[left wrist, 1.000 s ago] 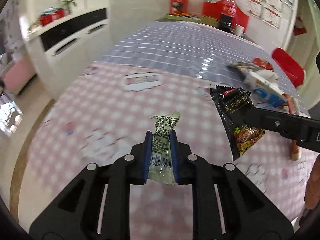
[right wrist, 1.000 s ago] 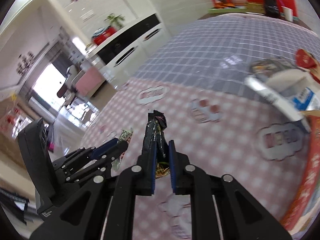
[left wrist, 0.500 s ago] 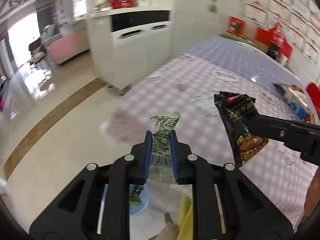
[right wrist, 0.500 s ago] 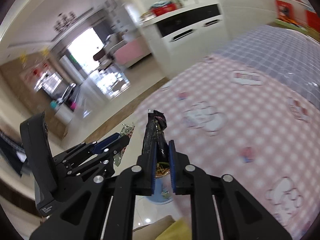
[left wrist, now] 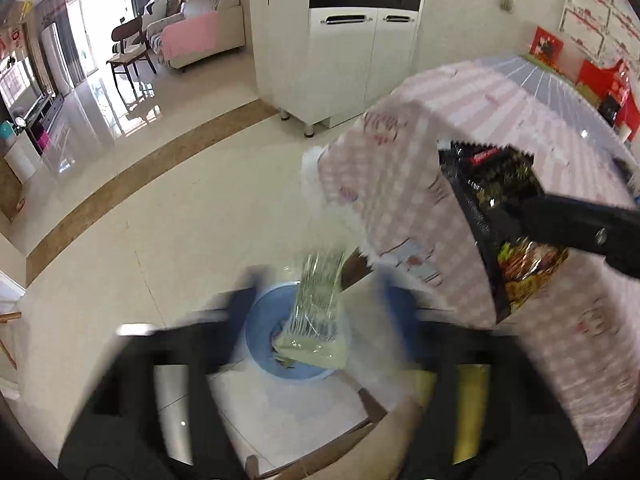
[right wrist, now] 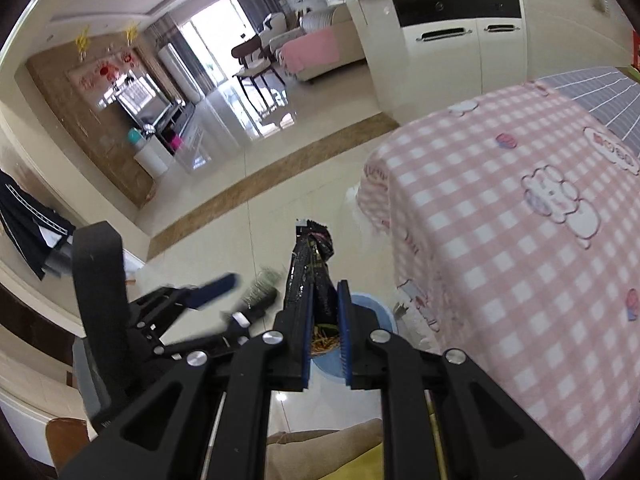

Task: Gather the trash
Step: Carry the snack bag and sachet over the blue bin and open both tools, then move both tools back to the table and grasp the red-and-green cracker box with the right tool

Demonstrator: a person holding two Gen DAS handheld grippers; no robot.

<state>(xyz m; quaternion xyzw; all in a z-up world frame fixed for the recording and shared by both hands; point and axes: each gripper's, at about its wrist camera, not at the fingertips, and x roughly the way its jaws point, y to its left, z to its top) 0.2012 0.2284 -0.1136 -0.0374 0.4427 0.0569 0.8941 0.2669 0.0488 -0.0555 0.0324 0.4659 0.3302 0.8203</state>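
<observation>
Over the blue bin (left wrist: 262, 332) on the floor, the clear green-printed wrapper (left wrist: 318, 312) was hanging loose between the left gripper (left wrist: 320, 308)'s fingers, which had just been opening and stood wide apart, no pad pressing on it anymore. So the step in hand looked like the drop-off: first piece of trash let go right above the bin's mouth (it's blurred, so I couldn't tell whether it was actually clear of both fingers or brushing one).

Just beside it to the right, the black snack wrapper (right wrist: 314, 272) was pinched in the right gripper (right wrist: 325, 320), fingers narrow and clamped on its lower part, the top sticking up past the tips. From the right wrist view the bin (right wrist: 368, 308) showed only as a bit of blue rim peeking out behind those fingers, so this one seemed close to lined up too.

Further out was the corner of the worktop with its pink checked cloth (right wrist: 520, 240), then pale floor tiles and a white cabinet (left wrist: 344, 48) well away.

My guess for the next move: the right hand needs to get the black wrapper squarely over the opening and then spread its fingers. That wrapper is long and floppy, so I'd want it well above the middle of the bin, or it could catch the rim and land on the tiles.
</observation>
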